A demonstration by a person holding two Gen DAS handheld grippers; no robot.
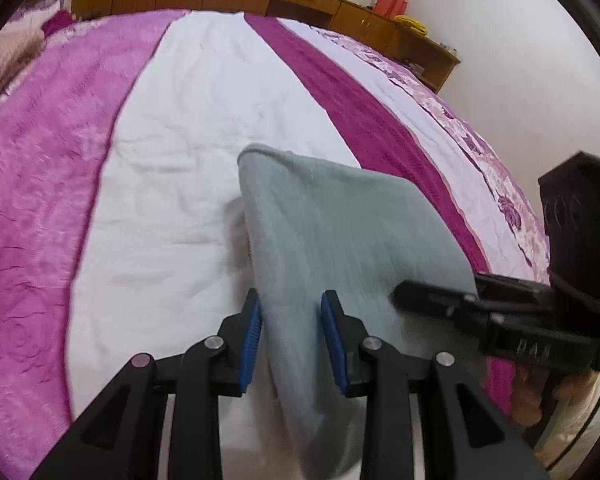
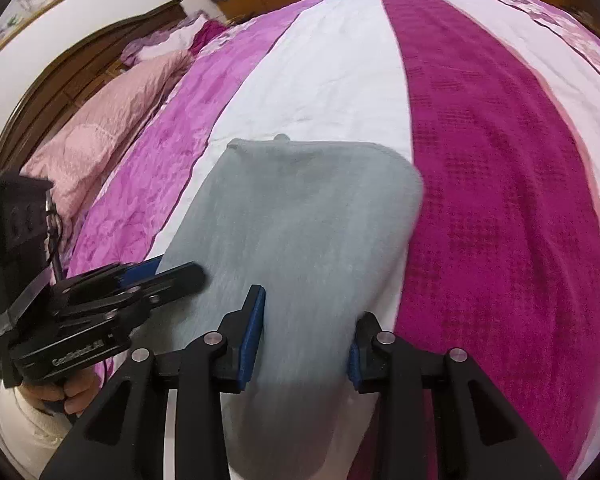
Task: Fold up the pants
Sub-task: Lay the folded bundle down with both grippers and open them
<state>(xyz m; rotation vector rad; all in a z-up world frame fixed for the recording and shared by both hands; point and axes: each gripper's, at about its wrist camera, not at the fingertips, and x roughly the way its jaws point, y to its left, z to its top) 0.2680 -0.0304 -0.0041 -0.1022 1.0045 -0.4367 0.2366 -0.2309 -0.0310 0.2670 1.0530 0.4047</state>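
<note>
The grey pants (image 1: 340,232) are lying folded on the white stripe of the bedspread (image 1: 188,128), and both tongs are working at the near end of them. In the left wrist view the left gripper (image 1: 292,340) is standing with its blue pads (image 1: 250,344) apart, the grey cloth running between them and dropping down toward the camera; the left pad is touching the cloth edge, the right pad sits just off it, so nothing is being pinched there. The right gripper (image 1: 436,292) is reaching in from the right of that view, its black fingers lying together over the near right corner of the pants; whether cloth is caught between them I cannot tell from here.

Over to the right wrist view: the right gripper (image 2: 306,340) is showing its pads wide apart, the pants (image 2: 300,220) spreading between them and beyond. The left gripper (image 2: 172,276) is coming in from the left, one finger above the cloth edge and a blue pad showing below it. The far end of the pants is rounding off near the magenta stripe (image 2: 500,200). A pink pillow (image 2: 112,128) is sitting by the wooden headboard (image 2: 80,68), far left.
</note>
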